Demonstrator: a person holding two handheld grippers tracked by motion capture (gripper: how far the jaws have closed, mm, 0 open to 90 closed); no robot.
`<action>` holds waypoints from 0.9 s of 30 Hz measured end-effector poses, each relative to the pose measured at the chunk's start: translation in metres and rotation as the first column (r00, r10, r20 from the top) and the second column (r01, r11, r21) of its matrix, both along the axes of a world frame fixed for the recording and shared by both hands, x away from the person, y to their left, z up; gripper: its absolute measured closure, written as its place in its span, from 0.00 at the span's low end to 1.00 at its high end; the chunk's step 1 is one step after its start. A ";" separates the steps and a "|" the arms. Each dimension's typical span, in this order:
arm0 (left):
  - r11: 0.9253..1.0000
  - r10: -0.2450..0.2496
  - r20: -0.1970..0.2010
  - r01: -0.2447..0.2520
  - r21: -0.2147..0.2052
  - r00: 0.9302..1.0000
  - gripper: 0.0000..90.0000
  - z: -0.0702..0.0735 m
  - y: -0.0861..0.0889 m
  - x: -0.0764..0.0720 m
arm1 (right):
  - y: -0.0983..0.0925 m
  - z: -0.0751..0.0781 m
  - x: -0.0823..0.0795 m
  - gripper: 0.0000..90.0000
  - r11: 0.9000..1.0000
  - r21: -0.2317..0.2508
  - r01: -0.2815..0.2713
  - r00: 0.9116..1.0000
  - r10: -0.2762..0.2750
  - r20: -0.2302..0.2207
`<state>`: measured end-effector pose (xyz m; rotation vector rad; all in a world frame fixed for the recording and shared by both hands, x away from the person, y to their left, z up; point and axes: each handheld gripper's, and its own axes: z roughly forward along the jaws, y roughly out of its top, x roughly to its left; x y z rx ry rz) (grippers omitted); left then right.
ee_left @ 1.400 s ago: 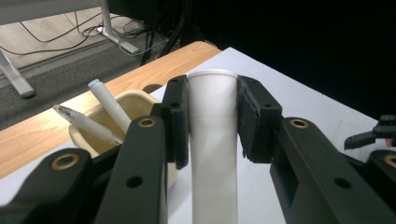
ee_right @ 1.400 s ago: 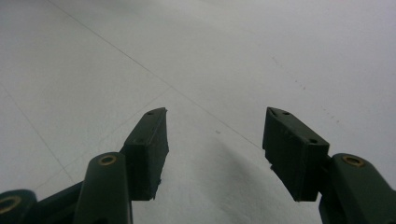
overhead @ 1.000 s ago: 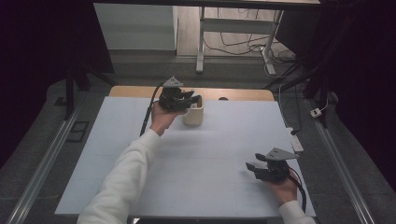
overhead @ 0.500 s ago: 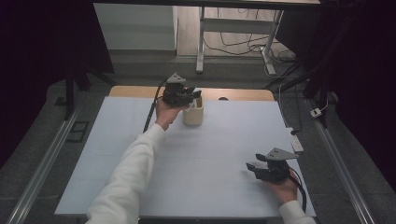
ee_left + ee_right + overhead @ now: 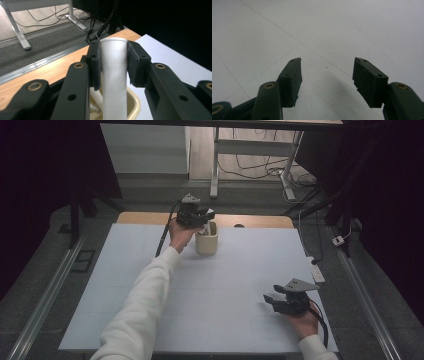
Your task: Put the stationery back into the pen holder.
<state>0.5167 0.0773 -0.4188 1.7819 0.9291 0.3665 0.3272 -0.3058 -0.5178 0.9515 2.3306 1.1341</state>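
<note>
Standing upright in a beige cup (image 5: 206, 241) at the surface's (image 5: 150, 285) far edge, a white tube (image 5: 113, 75) sits clamped between the left gripper's (image 5: 112, 63) jaws; the right gripper (image 5: 327, 80) rests near the front-right corner, jaws apart, empty.

You have no readable text, label, brand, number or sign anywhere here. The white tube (image 5: 113, 75) standing in the beige cup (image 5: 206, 241) is plain on the side facing you, and the cup's wall is bare too.
</note>
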 end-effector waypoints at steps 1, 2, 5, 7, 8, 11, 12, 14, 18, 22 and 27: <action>1.000 0.002 0.003 -0.002 0.005 1.000 0.73 0.000 -0.001 0.002 | 0.000 0.000 0.000 0.45 1.000 0.000 0.000 1.000 0.000 -0.001; 1.000 0.005 0.008 -0.005 0.009 1.000 0.73 0.001 -0.003 0.004 | 0.000 0.000 0.000 0.45 1.000 -0.002 0.000 1.000 0.000 0.000; 1.000 0.007 0.020 -0.007 0.008 1.000 0.73 0.001 -0.005 0.007 | -0.001 0.000 0.000 0.45 1.000 -0.001 0.000 1.000 0.000 0.002; 1.000 0.012 0.019 -0.012 0.013 1.000 0.73 -0.001 -0.006 0.009 | 0.000 0.000 0.000 0.45 1.000 -0.002 -0.001 1.000 0.001 0.002; 1.000 0.020 0.020 -0.020 0.018 1.000 0.72 -0.003 -0.005 0.009 | 0.000 0.000 0.000 0.45 1.000 -0.004 -0.002 1.000 0.002 -0.001; 0.999 0.044 0.022 -0.045 0.014 0.999 0.62 -0.005 -0.002 0.010 | 0.001 -0.002 0.000 0.45 1.000 -0.009 -0.007 1.000 0.007 -0.004; 0.999 0.048 0.020 -0.048 0.015 0.999 0.56 -0.006 -0.001 0.010 | 0.001 -0.002 0.000 0.45 1.000 -0.009 -0.010 1.000 0.010 -0.005; 0.999 0.047 0.019 -0.048 0.026 0.999 0.51 -0.005 0.001 0.007 | 0.002 -0.003 0.000 0.45 1.000 -0.006 -0.011 1.000 0.011 -0.006; 0.999 0.021 0.016 -0.021 0.035 1.000 0.48 -0.003 0.007 -0.002 | 0.001 -0.002 0.001 0.44 1.000 -0.010 -0.008 1.000 0.008 -0.007; 0.999 0.000 0.013 -0.001 0.034 1.000 0.47 -0.003 0.016 -0.016 | 0.001 -0.001 0.000 0.44 1.000 -0.007 -0.010 1.000 0.010 0.001; 0.999 -0.013 0.040 0.011 0.051 0.999 0.48 -0.001 0.025 -0.040 | -0.001 0.001 -0.001 0.44 1.000 -0.008 -0.006 1.000 0.006 0.005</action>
